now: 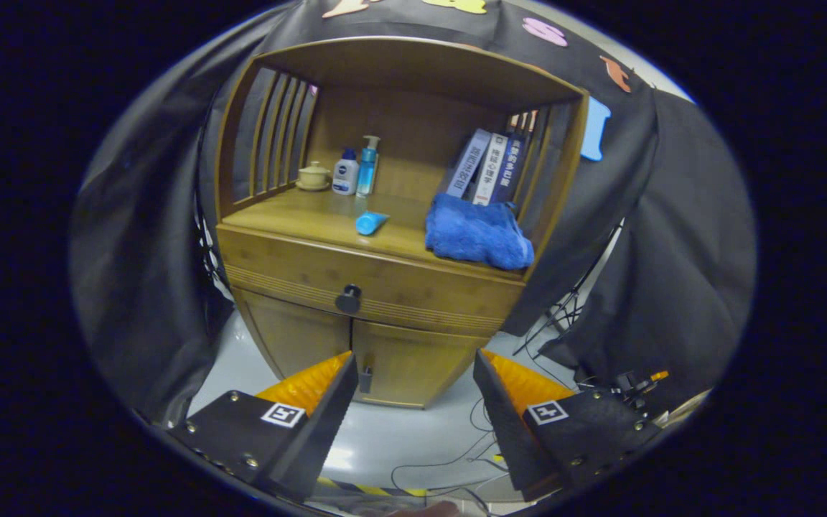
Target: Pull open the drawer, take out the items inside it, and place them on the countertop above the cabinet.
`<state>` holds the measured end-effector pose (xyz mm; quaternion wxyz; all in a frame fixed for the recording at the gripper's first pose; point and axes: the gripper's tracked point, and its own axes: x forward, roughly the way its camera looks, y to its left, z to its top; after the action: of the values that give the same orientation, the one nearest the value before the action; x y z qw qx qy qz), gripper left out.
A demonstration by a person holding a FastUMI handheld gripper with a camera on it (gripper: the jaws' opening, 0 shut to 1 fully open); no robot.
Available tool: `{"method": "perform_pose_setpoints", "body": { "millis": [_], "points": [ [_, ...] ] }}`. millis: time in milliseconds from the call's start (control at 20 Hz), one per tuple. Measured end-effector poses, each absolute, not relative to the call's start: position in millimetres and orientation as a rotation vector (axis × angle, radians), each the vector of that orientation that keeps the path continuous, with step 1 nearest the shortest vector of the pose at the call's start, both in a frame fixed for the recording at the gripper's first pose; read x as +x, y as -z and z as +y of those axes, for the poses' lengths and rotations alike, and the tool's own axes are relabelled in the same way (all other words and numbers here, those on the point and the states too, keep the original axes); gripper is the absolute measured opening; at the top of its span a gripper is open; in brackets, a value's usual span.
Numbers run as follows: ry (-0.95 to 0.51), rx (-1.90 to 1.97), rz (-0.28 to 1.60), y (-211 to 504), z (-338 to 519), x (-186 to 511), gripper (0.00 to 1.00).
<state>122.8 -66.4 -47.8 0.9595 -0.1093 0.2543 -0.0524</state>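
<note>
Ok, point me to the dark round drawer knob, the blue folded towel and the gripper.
Dark round drawer knob [348,298]: gripper view, on the knob's face.
Blue folded towel [478,233]: gripper view, middle of the cloth.
Gripper [413,377]: gripper view, midway between its open fingertips.

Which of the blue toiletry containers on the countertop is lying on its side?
The light-blue tube, lying alone near the front edge; the two bottles stand upright at the back.
</note>
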Motion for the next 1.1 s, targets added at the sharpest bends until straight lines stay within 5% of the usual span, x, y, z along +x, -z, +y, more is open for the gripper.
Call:
{"method": "perform_pose_setpoints", "body": {
  "millis": [1100],
  "points": [
    [0.153,-0.028,0.400,148,-274,134,0.97]
  ]
}}
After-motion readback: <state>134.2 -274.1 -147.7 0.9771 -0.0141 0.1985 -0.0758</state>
